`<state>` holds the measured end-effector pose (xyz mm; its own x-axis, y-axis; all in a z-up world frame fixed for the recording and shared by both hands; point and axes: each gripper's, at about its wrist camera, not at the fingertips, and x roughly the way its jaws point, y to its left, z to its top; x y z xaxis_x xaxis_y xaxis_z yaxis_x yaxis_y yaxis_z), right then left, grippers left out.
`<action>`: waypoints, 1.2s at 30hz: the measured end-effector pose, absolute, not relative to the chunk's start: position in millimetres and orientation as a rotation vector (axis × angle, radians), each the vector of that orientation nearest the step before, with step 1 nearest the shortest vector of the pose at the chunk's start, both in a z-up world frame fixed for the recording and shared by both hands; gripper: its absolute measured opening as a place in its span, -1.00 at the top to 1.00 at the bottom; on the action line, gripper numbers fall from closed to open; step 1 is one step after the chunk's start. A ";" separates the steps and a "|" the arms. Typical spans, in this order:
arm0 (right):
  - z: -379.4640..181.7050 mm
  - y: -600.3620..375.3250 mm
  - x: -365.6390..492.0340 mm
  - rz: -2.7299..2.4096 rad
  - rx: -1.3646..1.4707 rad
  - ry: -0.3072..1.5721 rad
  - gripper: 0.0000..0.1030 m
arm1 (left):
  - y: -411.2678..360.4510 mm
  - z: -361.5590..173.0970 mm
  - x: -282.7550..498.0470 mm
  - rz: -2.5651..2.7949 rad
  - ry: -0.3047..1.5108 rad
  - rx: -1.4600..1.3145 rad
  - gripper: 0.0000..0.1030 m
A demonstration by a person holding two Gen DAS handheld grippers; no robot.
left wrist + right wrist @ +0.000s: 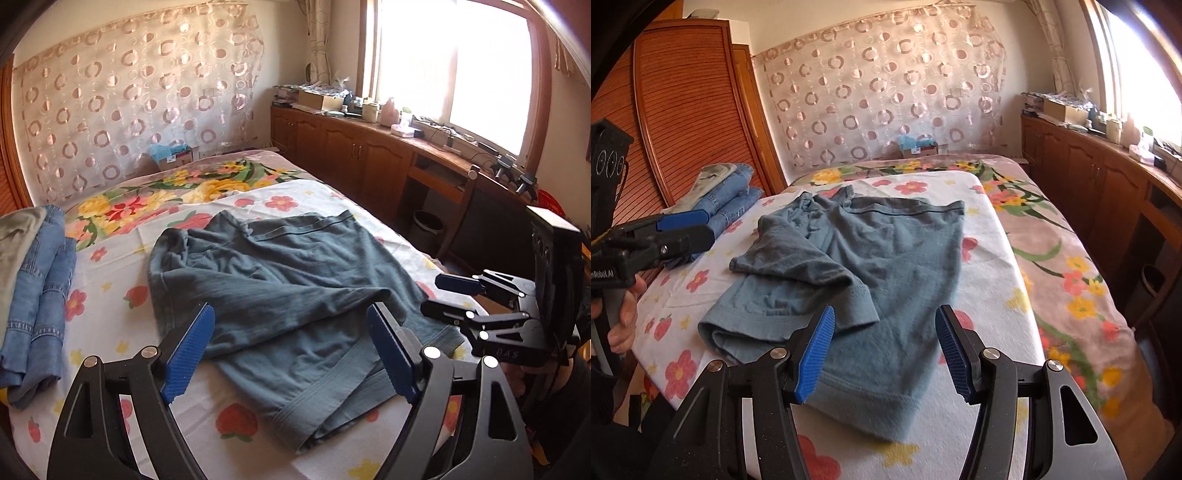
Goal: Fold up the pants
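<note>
Home bedroom — floral-sheeted bed (110, 295), sheer circle-patterned curtain (140, 96), wooden cabinets (343, 144) under sunny window (454, 62)

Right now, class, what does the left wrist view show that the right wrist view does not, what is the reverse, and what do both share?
Only the left wrist view shows the bright window and the bin beside the bed. Only the right wrist view shows the slatted wooden door. Both show the grey-blue pants lying partly folded on the flowered sheet, the stacked jeans, the patterned curtain, and the left gripper and right gripper, both open and holding nothing.
</note>
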<state>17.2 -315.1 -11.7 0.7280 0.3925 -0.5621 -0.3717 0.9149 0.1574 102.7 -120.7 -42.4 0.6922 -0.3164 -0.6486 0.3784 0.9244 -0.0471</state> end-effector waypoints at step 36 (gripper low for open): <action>-16.6 -328.4 3.6 0.458 0.078 0.699 0.87 | -100.4 -76.7 94.7 -0.335 0.770 0.059 -0.65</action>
